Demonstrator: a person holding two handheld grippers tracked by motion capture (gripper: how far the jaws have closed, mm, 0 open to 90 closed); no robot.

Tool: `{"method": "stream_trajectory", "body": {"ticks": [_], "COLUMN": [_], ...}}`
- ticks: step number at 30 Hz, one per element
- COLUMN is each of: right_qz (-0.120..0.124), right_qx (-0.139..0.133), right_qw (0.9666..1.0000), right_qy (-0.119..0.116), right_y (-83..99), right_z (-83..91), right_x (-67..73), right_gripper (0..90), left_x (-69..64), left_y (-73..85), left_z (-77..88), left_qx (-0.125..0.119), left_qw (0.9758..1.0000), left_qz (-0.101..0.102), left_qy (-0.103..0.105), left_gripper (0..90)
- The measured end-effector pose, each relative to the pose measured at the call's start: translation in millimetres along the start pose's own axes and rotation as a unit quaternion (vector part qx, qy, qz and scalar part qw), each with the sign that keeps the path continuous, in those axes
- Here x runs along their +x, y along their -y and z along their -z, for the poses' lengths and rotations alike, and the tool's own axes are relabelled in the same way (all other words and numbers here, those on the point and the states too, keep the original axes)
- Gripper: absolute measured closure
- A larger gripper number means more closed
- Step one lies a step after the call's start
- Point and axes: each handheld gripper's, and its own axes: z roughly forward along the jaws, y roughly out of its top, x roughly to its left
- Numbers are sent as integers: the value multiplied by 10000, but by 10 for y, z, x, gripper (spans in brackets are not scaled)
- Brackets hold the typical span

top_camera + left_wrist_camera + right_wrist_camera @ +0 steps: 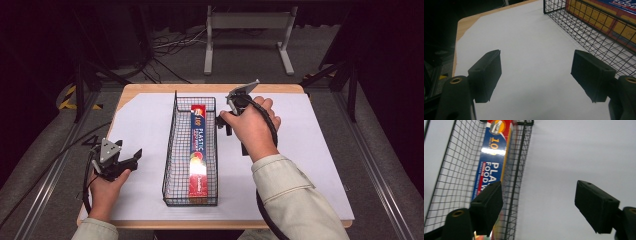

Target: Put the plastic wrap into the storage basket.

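A long red and blue box of plastic food wrap [198, 150] lies lengthwise inside a black wire basket [172, 150] at the middle of the table. My right gripper [223, 123] hovers just right of the basket's far end, held by a hand, and stands open with nothing between its jaws; in the right gripper view [537, 205] the basket [451, 177] and the box [491, 157] lie ahead to the left. My left gripper [131, 159] rests near the table's front left, open and empty; in the left gripper view [535, 75] the basket [586, 27] stands at the upper right.
A white sheet [300, 145] covers most of the wooden table [150, 89]. Beyond the table stand a grey metal frame [247, 30] and cables on the floor. Dark stands flank both sides.
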Motion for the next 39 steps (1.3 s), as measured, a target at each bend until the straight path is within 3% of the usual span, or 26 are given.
{"method": "stream_trajectory", "body": {"ticks": [6, 9, 11, 16, 20, 21, 22, 29, 32, 39], "right_qz": [176, 566, 614, 727, 1132, 1132, 1340, 1416, 1580, 1562], "right_qx": [-205, -327, -383, -417, -478, -478, -628, -736, -836, -974], "right_qw": [9996, 9978, 9974, 9964, 9922, 9922, 9886, 9860, 9827, 9812], "right_qy": [33, -83, -11, -148, -230, -230, -282, -487, -493, -579], "right_y": [-10, 17, 33, 73, 92, 92, 90, 124, 148, 268], "right_z": [60, 61, 39, -15, -50, -50, -79, -206, -248, -308], "right_x": [-148, -298, -366, -524, -653, -653, -700, -880, -992, -1204], "right_gripper": [223, 222, 224, 224, 223, 223, 223, 226, 225, 225], "left_x": [2, 4, 2, -5, 1, 1, -1, -11, -10, -31], "left_y": [14, 16, 18, 20, 20, 20, 21, 22, 23, 26], "left_z": [-10, -4, -4, -9, -7, -7, -9, -20, -17, -26], "left_qx": [43, 45, 56, 52, 56, 56, 62, 91, 93, 95], "left_qw": [10000, 10000, 10000, 10000, 10000, 10000, 10000, 10000, 10000, 9999], "left_qz": [0, 15, 18, 4, 13, 13, 28, -5, 0, 10], "left_qy": [-9, -3, 1, 4, 4, 4, 16, 26, 22, 46], "left_gripper": [246, 246, 246, 246, 246, 246, 246, 246, 246, 246]}}
